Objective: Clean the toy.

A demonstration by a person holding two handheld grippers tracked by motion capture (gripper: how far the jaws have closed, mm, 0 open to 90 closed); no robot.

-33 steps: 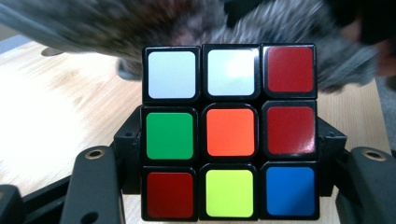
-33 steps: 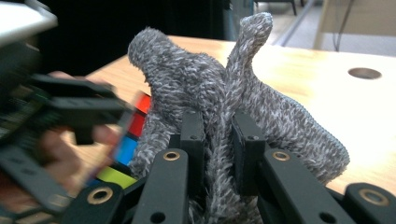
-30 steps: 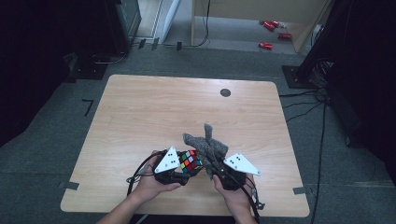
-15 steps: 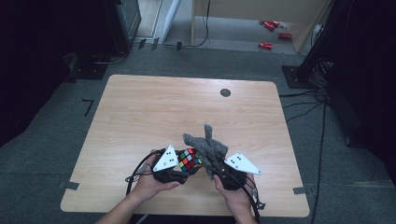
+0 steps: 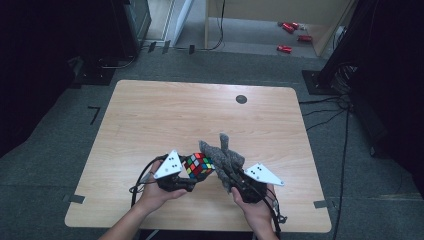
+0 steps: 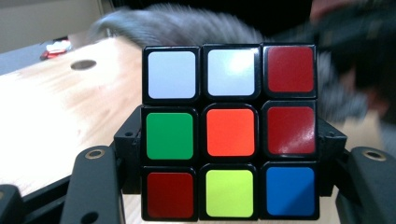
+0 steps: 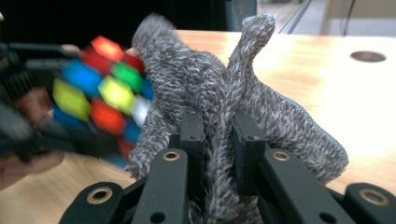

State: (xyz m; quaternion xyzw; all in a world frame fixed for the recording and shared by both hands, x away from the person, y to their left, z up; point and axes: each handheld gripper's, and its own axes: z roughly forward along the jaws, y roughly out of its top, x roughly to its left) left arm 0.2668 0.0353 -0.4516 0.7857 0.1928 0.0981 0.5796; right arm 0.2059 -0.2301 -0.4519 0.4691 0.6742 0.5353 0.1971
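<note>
Beside one grey fuzzy cloth (image 5: 222, 156) pinched upright in right gripper (image 5: 234, 176) jaws: one multicoloured puzzle cube (image 5: 198, 165), clamped by left gripper (image 5: 192, 176).

Room around the cube

Grey cloth (image 5: 222, 157) presses against the Rubik's cube (image 5: 198, 165) on its right; beyond the cube, bare table (image 5: 165, 117).

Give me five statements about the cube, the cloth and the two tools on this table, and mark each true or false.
1. The left tool grips a puzzle cube. True.
2. The cube face toward the left tool's camera has an orange centre square. True.
3. The right tool stands open with nothing in it. False: it is shut on a grey cloth.
4. The cloth lies flat on the table. False: it is bunched, with ends sticking up.
5. A round dark hole sits near the table's far edge. True.
</note>
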